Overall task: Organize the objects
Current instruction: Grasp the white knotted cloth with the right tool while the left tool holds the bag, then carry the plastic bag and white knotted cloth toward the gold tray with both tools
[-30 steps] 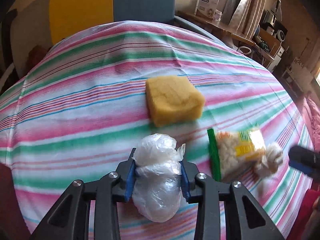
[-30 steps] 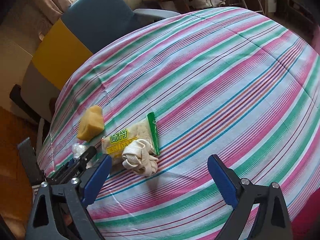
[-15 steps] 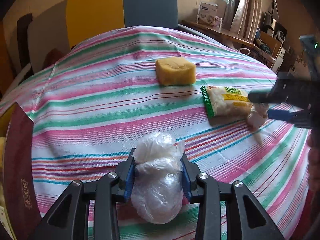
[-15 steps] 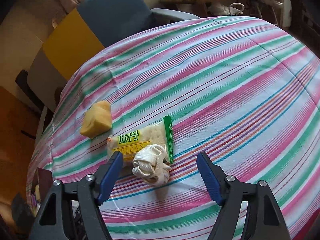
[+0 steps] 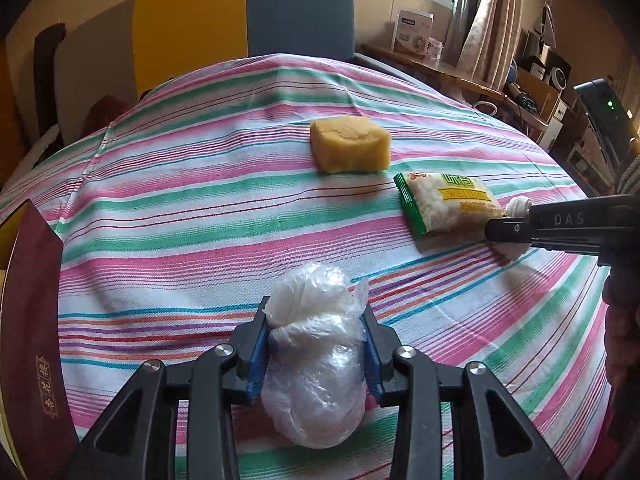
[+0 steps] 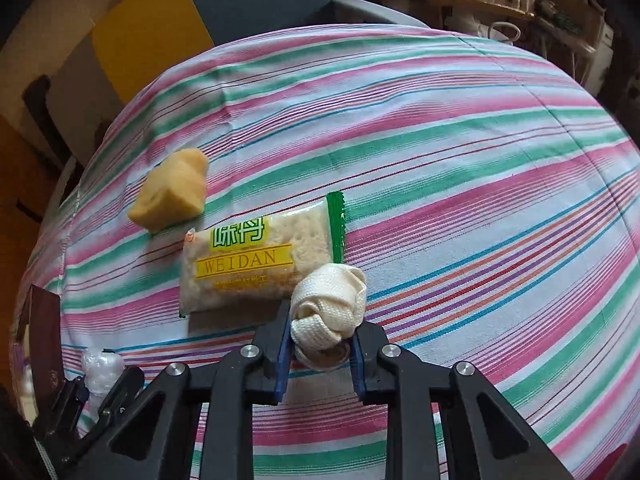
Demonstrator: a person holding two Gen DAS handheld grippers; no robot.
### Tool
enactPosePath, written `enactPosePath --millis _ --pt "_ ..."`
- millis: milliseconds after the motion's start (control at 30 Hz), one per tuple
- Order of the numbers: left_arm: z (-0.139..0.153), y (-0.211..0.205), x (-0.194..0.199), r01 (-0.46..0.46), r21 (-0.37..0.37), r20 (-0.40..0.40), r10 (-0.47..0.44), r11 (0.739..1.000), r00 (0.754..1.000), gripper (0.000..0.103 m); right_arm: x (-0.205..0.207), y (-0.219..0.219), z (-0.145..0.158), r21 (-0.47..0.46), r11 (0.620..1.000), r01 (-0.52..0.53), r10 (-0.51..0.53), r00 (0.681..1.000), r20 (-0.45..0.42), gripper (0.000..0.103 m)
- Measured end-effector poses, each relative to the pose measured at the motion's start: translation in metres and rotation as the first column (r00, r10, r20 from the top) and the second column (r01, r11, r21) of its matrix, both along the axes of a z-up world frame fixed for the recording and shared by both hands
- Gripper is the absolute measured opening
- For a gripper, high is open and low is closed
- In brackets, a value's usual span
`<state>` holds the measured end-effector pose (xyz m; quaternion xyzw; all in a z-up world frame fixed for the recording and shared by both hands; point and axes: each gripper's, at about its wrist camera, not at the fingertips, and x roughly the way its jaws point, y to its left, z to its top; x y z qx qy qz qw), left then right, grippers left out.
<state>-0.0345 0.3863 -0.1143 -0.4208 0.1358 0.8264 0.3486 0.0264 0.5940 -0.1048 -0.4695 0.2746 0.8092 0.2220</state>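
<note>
My left gripper (image 5: 316, 320) is shut on a crumpled clear plastic bag (image 5: 316, 368) and holds it just above the striped tablecloth (image 5: 200, 208). The jaws of my right gripper (image 6: 320, 332) are closing, and their blue pads press on a knotted white webbing strap (image 6: 328, 304) that lies on the cloth. Right behind the strap lies a cracker packet (image 6: 256, 256) with a green end. A yellow sponge block (image 6: 172, 196) sits beyond the packet. In the left wrist view the packet (image 5: 444, 204) and sponge (image 5: 350, 144) lie ahead to the right, where the right gripper (image 5: 504, 232) comes in.
A dark red box (image 5: 28, 320) stands at the table's left edge, close to the left gripper. A yellow and blue chair back (image 5: 240, 12) rises behind the table. A wooden shelf with a white carton (image 5: 412, 32) lines the far wall.
The right gripper moved down over the white strap and its jaws went from wide open to pressing on it. The left gripper drew back from the sponge and packet, still gripping the plastic bag.
</note>
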Motion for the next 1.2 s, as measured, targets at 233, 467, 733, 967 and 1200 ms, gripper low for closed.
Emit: enactPosePath --millis 233,467,733,967,1200 --pt "-0.001 0.0 0.0 0.002 -0.003 -0.007 -0.002 1.0 1.0 0.039 -0.005 -0.013 0.004 0.071 0.997 -0.036 0.032 0.998 0.048 0.024" --pt "-0.001 -0.001 0.001 0.004 -0.003 -0.011 -0.004 1.0 1.0 0.039 -0.009 -0.019 0.008 0.1 0.993 -0.062 0.054 0.995 0.089 0.024" --pt "-0.001 -0.001 0.002 0.005 -0.007 -0.019 -0.005 1.0 1.0 0.039 -0.011 -0.036 0.011 0.08 0.985 -0.152 0.142 0.982 0.126 0.024" --pt "-0.001 -0.001 0.002 0.004 -0.009 -0.025 -0.004 1.0 1.0 0.039 -0.013 -0.053 0.014 0.07 0.971 -0.229 0.219 0.968 0.12 0.024" --pt "-0.001 0.001 0.004 0.003 -0.018 -0.037 -0.003 1.0 0.999 0.038 -0.013 -0.06 0.015 0.095 0.958 -0.269 0.259 0.959 0.112 0.024"
